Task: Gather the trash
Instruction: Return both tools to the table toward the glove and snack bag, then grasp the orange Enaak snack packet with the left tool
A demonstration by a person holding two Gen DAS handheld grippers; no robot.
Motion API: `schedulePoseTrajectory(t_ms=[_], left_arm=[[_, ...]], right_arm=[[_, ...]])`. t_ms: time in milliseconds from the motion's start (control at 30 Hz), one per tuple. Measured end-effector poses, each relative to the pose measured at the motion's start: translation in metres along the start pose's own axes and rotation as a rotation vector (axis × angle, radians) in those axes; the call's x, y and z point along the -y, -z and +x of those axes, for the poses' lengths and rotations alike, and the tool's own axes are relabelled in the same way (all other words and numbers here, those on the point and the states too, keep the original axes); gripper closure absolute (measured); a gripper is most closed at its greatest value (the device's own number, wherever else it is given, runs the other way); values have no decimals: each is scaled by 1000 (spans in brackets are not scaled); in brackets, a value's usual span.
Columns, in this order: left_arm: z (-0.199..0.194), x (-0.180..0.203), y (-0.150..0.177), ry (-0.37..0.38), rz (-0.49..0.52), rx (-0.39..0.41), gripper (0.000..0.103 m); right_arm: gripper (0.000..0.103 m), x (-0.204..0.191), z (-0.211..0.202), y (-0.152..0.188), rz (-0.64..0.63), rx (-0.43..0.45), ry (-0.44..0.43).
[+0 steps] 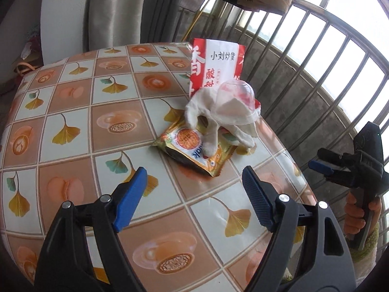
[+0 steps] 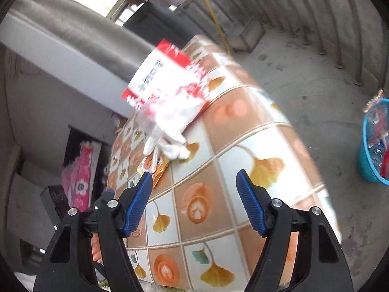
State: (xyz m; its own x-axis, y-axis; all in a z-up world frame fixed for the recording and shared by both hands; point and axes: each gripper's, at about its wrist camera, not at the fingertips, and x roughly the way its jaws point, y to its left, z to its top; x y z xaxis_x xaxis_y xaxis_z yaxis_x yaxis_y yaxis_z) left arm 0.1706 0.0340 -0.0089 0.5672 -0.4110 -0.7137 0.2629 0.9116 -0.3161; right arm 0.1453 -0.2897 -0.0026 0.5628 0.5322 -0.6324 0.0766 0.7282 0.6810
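Tabletop (image 1: 73, 126): wrapper (image 1: 194, 150) lies flat, glove (image 1: 218, 121) on it, cup (image 1: 235, 97) on the glove, bag (image 1: 216, 63) upright behind. Railing (image 1: 316, 73) beyond. Basket (image 2: 372, 146) on the floor, well apart.

light: bright daylight, window glare | blur: right wrist view smeared | edges: fisheye-bent, vignetted

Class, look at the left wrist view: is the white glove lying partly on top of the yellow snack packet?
Yes: the glove drapes over the packet, one of its fingertips resting on the packet's face.
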Motion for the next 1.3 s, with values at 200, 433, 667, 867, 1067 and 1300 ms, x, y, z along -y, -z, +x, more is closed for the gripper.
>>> schedulePoseTrajectory(t_ms=[200, 433, 667, 867, 1067, 1300], left_arm=[[37, -30, -24, -25, -41, -44, 51], [84, -33, -36, -37, 4, -133, 78], [84, -21, -29, -56, 78, -132, 92], [48, -19, -10, -12, 62, -151, 93], [9, -22, 20, 65, -5, -188, 93], [-8, -36, 27, 240, -196, -178, 91]], right_arm=[[44, -43, 51, 9, -42, -102, -29], [45, -61, 61, 9, -56, -118, -22], [47, -58, 61, 9, -51, -124, -7], [47, -68, 68, 13, -81, -139, -24], [55, -91, 87, 32, -176, -184, -16], [68, -103, 113, 58, -283, -227, 92]])
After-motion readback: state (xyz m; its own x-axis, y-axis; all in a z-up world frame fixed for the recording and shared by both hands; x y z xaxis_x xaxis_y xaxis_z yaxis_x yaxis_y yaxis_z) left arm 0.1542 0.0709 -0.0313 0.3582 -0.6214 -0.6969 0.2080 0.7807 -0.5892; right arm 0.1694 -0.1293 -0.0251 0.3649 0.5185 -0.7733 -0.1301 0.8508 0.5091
